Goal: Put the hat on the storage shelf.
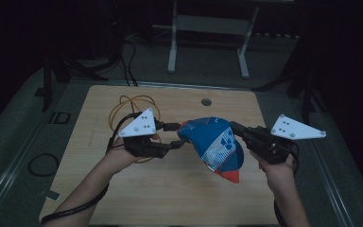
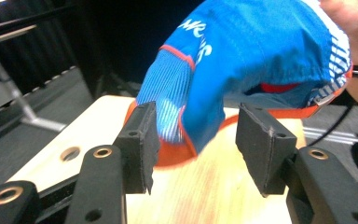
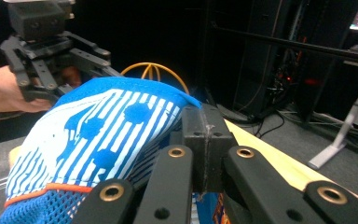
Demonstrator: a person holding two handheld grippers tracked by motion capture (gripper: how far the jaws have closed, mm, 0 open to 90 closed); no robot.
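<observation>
Dim room, pale wood worktop point(image 1: 170, 189), blue cap point(image 1: 212, 142) held up over its middle between two hand-held grippers.

Right hand-held gripper point(image 1: 236, 126) has its jaws pressed together on the cap's edge, pads meeting with fabric pinched between them in the right gripper view; cap point(image 3: 98, 135) shows blue-and-white stripes, orange trim and mesh there. Left hand-held gripper point(image 1: 176, 135) jaws stand wide apart at the cap's other side, gripping nothing; in the left gripper view the cap point(image 2: 242, 60) hangs just past the spread pads, orange brim near the wood. Yellow cable loop point(image 1: 134, 106) lies on the worktop behind the left hand point(image 1: 123, 156). Round hole point(image 1: 206, 101) near the far edge.
</observation>
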